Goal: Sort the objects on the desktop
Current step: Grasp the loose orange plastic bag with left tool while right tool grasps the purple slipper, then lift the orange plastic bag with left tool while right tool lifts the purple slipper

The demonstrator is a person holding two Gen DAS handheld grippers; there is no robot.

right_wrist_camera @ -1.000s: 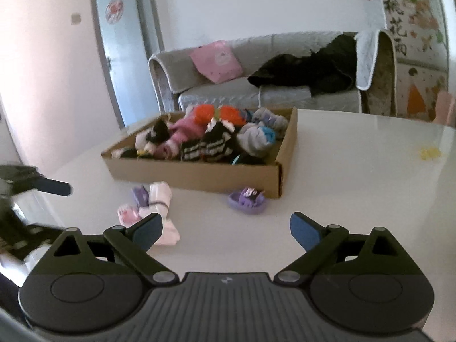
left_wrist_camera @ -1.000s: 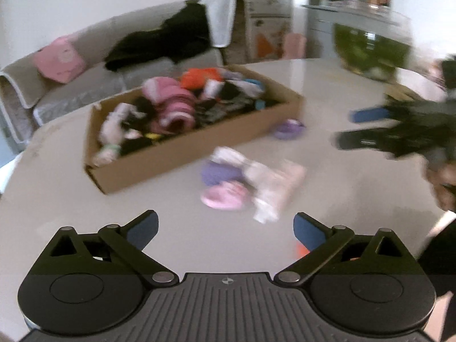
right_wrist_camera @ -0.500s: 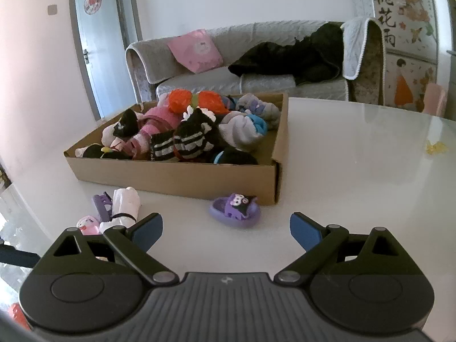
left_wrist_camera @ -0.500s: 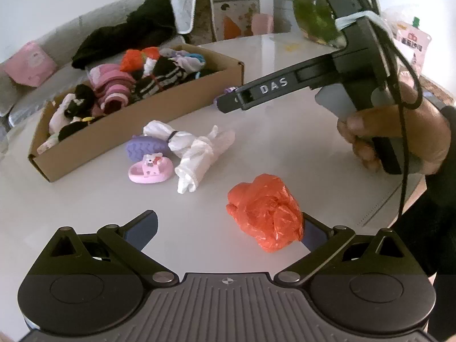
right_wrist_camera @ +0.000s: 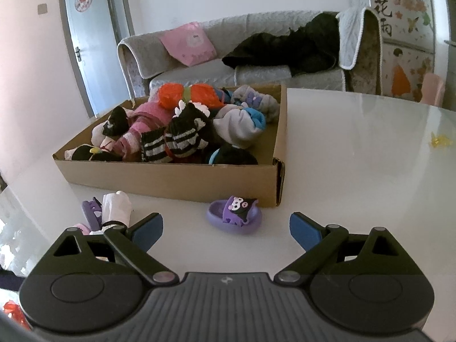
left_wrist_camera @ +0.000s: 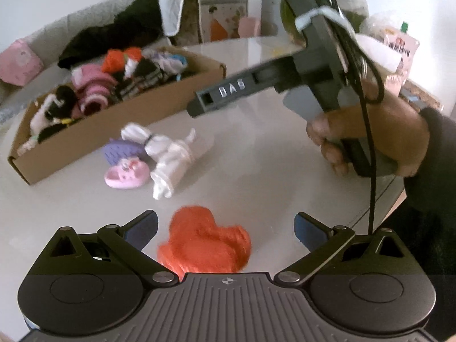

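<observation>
Orange crumpled plastic bag (left_wrist_camera: 203, 243), which half a second ago lay over by the left gripper's (left_wrist_camera: 226, 226) right finger, now sits low between its two wide-apart blue pads, nearer the left one, neither pad touching it; a second ago that view did not show the bag clearly. The right gripper (right_wrist_camera: 226, 229) also stands wide apart with nothing between its pads, and a hand (left_wrist_camera: 367, 139) carries it above the white table (left_wrist_camera: 270, 156), its long arm running toward the cardboard box (right_wrist_camera: 171, 178). That box of rolled socks has grown larger in the right wrist view. A purple toy slipper (right_wrist_camera: 233, 218) lies on the table just before the box's near wall, just ahead of the right gripper's fingers, its long axis across the view. Left of it, a white tied sock bundle (left_wrist_camera: 168, 154) lies slantwise, touching a purple slipper (left_wrist_camera: 122, 151) and a pink slipper (left_wrist_camera: 126, 173), whose long axis runs roughly across the view.
</observation>
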